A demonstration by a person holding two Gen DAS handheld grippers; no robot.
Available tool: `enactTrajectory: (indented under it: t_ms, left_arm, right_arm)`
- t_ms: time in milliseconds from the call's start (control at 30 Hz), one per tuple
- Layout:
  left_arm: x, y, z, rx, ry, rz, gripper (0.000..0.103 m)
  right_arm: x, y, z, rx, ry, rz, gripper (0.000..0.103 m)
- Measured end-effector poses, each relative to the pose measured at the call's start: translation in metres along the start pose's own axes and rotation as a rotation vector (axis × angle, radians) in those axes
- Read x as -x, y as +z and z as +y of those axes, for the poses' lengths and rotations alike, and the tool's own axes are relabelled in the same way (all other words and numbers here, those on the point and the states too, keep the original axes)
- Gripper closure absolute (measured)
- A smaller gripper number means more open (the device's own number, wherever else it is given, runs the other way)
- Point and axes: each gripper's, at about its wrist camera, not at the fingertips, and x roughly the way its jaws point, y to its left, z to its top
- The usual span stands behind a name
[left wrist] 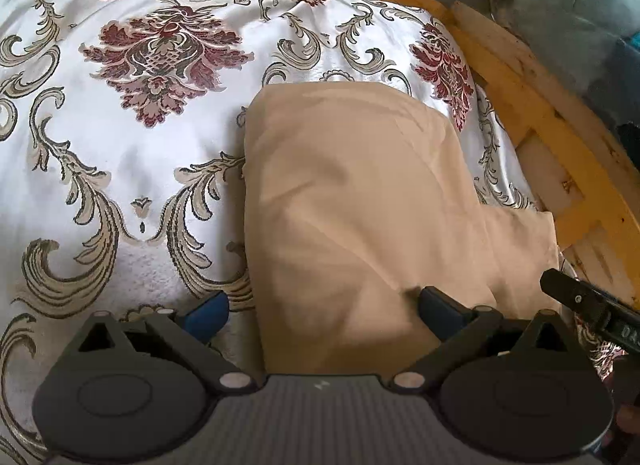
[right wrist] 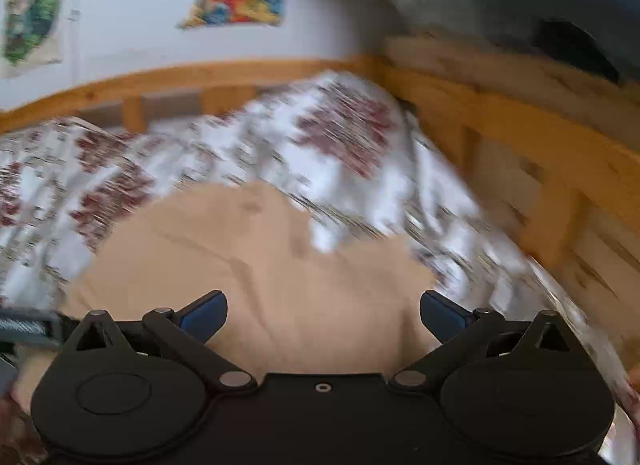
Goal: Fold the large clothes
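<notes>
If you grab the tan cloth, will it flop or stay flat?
The tan cloth would probably flop: it lies in soft creases. It is likely light, being thin. It may slide, since the bedspread looks shiny.

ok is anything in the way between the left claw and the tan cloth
Nothing visible. The left claw is open and sits right over the near end of the tan cloth, which lies bare on the floral bedspread. The right claw is open too and shows at the left view's right edge, off to the side.
</notes>
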Motion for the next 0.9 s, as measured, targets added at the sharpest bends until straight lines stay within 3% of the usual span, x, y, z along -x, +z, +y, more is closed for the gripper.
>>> enactTrajectory:
  t_ms: [167, 367, 667, 900]
  left_arm:
    - [-0.002, -0.003, -0.001, -0.023, -0.001, -0.015, 0.0]
    - [-0.005, -0.005, -0.004, -0.041, -0.005, -0.024, 0.0]
    - [-0.009, -0.005, -0.009, -0.066, 0.005, -0.031, 0.0]
    - [-0.009, -0.002, -0.003, -0.052, -0.02, 0.015, 0.0]
  right_arm:
    - [-0.024, -0.006, -0.03, -0.215, 0.076, 0.024, 0.001]
    - [-0.045, -0.009, -0.007, -0.059, 0.013, 0.058, 0.003]
    - [-0.05, -0.016, 0.002, 0.06, -0.077, 0.051, 0.029]
    - [-0.037, -0.014, 0.009, 0.125, -0.094, 0.003, 0.058]
